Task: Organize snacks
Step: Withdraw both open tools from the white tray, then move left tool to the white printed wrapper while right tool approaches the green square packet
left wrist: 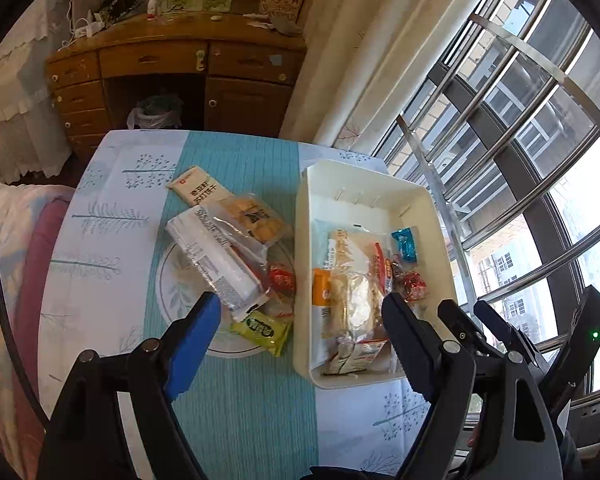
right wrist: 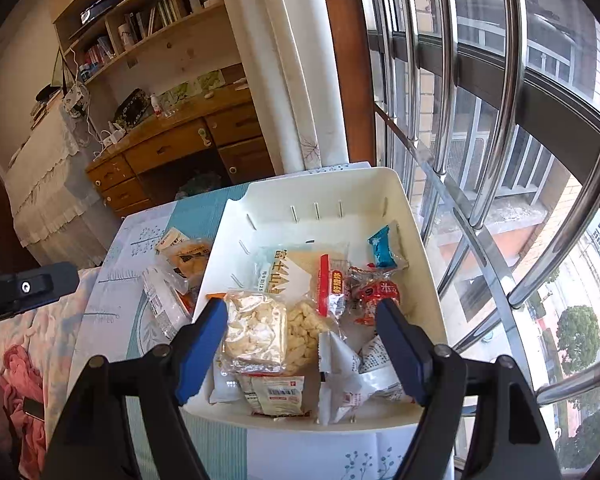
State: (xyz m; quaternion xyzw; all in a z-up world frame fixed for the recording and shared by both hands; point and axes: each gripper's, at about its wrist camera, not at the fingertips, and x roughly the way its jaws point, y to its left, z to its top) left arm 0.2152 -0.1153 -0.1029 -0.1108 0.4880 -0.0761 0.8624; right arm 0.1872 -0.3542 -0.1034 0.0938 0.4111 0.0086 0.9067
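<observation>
A: Both grippers empty?
B: Yep. Left gripper [left wrist: 300, 320] wide over plate pile [left wrist: 228, 256], centre-left; right gripper [right wrist: 304, 340] wide over bin [right wrist: 432, 304], centre frame, prob. just dropped snacks there.

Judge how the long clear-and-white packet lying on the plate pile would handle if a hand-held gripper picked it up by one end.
The long packet is glossy film with crinkled, glinting edges, so it is probably slippery and crushable. It reads as light, yet long enough to droop from an end grip. It rests across other snacks on the plate, so lifting it may shift them.
</observation>
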